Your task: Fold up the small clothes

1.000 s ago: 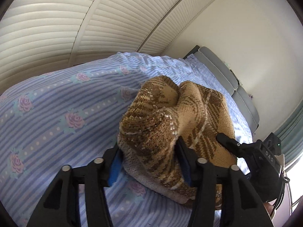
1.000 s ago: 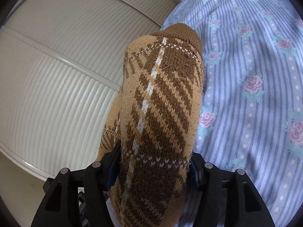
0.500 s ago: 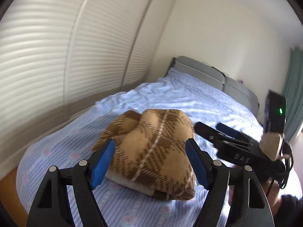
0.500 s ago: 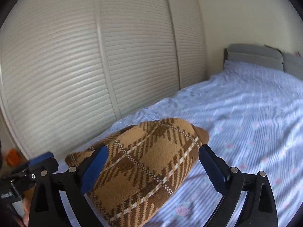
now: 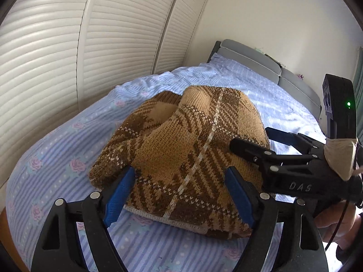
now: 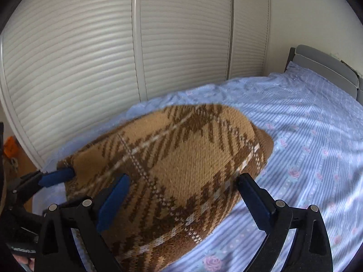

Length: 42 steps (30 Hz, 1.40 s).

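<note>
A brown and tan plaid knit garment (image 5: 181, 158) lies folded in a thick bundle on the bed; it also fills the right wrist view (image 6: 172, 170). My left gripper (image 5: 181, 195) is open, its blue pads on either side of the bundle's near edge. My right gripper (image 6: 183, 199) is open too, straddling the bundle from the other side. In the left wrist view the right gripper (image 5: 261, 142) reaches in from the right over the garment. The left gripper's blue pad (image 6: 56, 175) shows at the left of the right wrist view.
The bed has a blue striped sheet with pink roses (image 5: 56, 170). White louvred closet doors (image 6: 113, 56) run close along the bed's far side. A grey headboard (image 5: 254, 56) stands against the wall. Wood floor shows by the bed's corner (image 6: 22, 165).
Both grippers have let go of the garment and opened. The bundle now rests on the bed, and both grippers have come back close to it.
</note>
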### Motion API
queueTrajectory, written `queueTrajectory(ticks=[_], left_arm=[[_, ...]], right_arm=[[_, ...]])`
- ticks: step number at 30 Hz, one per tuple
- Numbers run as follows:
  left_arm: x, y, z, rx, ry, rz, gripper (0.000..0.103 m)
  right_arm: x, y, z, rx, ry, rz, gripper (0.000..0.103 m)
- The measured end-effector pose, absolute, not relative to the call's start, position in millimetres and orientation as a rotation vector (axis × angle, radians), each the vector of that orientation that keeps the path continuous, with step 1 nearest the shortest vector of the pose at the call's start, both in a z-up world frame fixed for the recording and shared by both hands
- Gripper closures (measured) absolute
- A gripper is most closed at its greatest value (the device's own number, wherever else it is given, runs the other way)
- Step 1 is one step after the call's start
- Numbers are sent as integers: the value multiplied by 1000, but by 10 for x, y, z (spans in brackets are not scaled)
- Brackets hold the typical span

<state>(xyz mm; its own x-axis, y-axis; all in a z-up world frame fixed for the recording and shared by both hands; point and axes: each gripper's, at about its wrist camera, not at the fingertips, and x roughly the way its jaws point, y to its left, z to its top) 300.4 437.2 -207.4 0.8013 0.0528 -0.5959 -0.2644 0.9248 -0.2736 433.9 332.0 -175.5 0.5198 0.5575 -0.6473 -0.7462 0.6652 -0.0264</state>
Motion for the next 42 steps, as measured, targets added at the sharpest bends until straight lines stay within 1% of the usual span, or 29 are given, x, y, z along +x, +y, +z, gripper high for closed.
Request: queueTrajectory(ticks=[3,8,10,12,16,24,26,35,42], left_arm=[[2958,4325,-1998,-336,617,178,21],[2778,4255,-1725,-341,584,203,20],[2687,4153,-1563,-329,581,217,15],[2546,3991,-1394,-311,578,215,12],[2247,3558,-1086,-255,572,205,2],[1699,2442,-640,-178,591,107,0],[1556,2157,-573,-151,597,84,0],[1006,1073,-466,-79,629,19,0],[641,506,-401,-40,640,-32,0]], right_arm=[[4301,3257,-1713,-290,627,780,6],[4067,2997,-1410,-232,557,747,6],[3915,2828,-1261,-204,539,728,6],[3727,2613,-1111,-176,521,703,6],[3259,2062,-818,-155,484,620,6],[2197,685,-277,-149,427,404,6],[1957,326,-209,-135,424,348,3],[1087,-950,-126,-97,463,109,2],[508,-1702,-146,-34,485,-39,2]])
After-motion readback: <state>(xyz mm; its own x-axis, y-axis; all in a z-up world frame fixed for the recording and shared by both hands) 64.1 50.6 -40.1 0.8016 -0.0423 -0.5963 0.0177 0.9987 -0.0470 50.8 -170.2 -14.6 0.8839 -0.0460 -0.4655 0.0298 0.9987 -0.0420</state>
